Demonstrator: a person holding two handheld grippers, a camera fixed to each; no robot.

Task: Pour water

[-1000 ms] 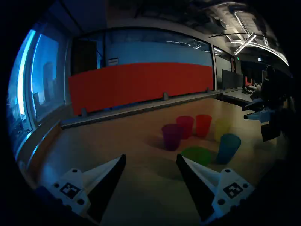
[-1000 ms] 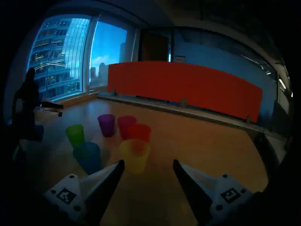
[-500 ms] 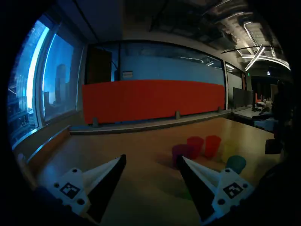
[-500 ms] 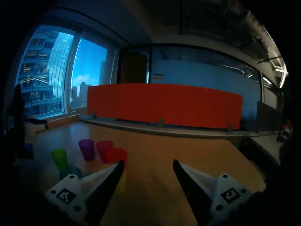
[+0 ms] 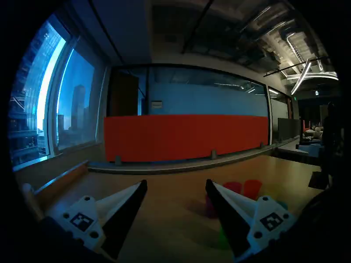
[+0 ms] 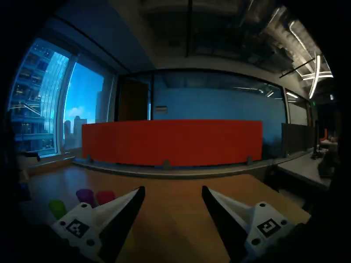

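Several coloured plastic cups stand together on a wooden table [image 5: 175, 197]. In the left gripper view a pink cup [image 5: 233, 186] and an orange cup [image 5: 252, 187] peek over the right finger of my left gripper [image 5: 175, 210], which is open and holds nothing. A purple cup [image 5: 209, 207] is half hidden by that finger. In the right gripper view a green cup [image 6: 57, 208], a purple cup [image 6: 84, 196] and a pink cup [image 6: 105, 196] sit low at the left, beside my right gripper [image 6: 172, 215]. That gripper is open and holds nothing too.
A red partition [image 5: 184, 136] runs along the table's far edge, seen as a red partition [image 6: 171, 142] from the right gripper as well. Tall windows [image 5: 52, 114] line the left wall. A dark figure [image 5: 331, 144] stands at the right edge of the left gripper view.
Both grippers have tilted upward, so the cups have slid down toward the bottom of each view and the ceiling has come into sight. Both jaws stay open.
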